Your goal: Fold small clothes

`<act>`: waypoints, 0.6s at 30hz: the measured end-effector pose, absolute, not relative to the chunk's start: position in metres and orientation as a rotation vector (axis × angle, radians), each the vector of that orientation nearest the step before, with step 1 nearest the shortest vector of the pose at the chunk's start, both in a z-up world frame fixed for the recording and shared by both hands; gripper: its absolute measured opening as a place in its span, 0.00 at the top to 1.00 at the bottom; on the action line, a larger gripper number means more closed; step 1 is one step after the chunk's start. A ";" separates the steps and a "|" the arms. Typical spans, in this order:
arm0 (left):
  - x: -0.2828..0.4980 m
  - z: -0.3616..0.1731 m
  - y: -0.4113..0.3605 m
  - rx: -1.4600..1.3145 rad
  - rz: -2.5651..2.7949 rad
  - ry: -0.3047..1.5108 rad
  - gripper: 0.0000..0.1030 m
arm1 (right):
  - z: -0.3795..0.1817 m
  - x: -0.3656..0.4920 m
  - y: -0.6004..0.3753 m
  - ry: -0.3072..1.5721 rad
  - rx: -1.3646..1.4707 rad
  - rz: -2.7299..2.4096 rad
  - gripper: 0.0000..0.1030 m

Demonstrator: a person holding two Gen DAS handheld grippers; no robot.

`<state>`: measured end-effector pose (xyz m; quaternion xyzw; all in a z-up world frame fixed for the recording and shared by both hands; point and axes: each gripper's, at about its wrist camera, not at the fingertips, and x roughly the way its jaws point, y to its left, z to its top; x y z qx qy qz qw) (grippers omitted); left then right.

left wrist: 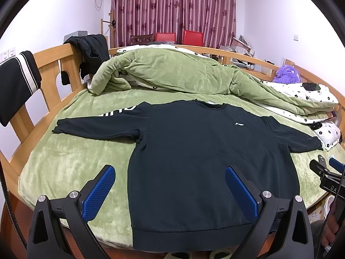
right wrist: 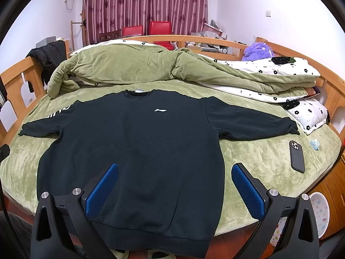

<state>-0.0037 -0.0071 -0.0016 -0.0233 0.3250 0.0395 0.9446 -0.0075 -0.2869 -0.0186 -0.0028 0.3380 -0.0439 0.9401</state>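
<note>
A dark long-sleeved sweatshirt [left wrist: 200,151] [right wrist: 138,142] lies flat and face up on the green bed cover, both sleeves spread wide, hem toward me. A small white logo marks its chest. My left gripper [left wrist: 170,172] hovers open above the hem's left side, its blue pads [left wrist: 99,192] wide apart and holding nothing. My right gripper [right wrist: 174,170] is open too, over the hem's right side, with one blue pad above the cloth and the other above the cover. The right gripper [left wrist: 330,168] also shows at the right edge of the left wrist view.
A rumpled green quilt [right wrist: 138,64] is heaped behind the collar. A dark phone [right wrist: 297,156] and a small pale blue object [right wrist: 315,144] lie right of the right sleeve. Wooden rails [left wrist: 49,69] hung with dark clothes ring the bed. A purple plush toy [right wrist: 258,50] sits far right.
</note>
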 end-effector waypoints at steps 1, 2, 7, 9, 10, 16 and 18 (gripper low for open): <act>-0.004 -0.001 -0.007 -0.047 0.080 0.662 0.00 | -0.019 -0.008 -0.287 0.689 -0.006 -0.089 0.01; -0.004 -0.001 -0.007 -0.048 0.080 0.662 0.00 | -0.018 -0.007 -0.287 0.690 -0.007 -0.089 0.01; -0.004 -0.001 -0.007 -0.052 0.080 0.662 0.00 | -0.018 -0.008 -0.285 0.688 -0.008 -0.089 0.01; -0.004 -0.001 -0.007 -0.052 0.080 0.661 0.00 | -0.018 -0.008 -0.285 0.689 -0.008 -0.090 0.01; -0.004 -0.001 -0.007 -0.050 0.080 0.662 0.00 | -0.018 -0.009 -0.285 0.688 -0.008 -0.089 0.01; -0.004 -0.001 -0.007 -0.051 0.080 0.662 0.00 | -0.017 -0.009 -0.286 0.687 -0.006 -0.087 0.01; -0.004 -0.001 -0.007 -0.051 0.081 0.662 0.00 | -0.017 -0.009 -0.286 0.687 -0.007 -0.087 0.01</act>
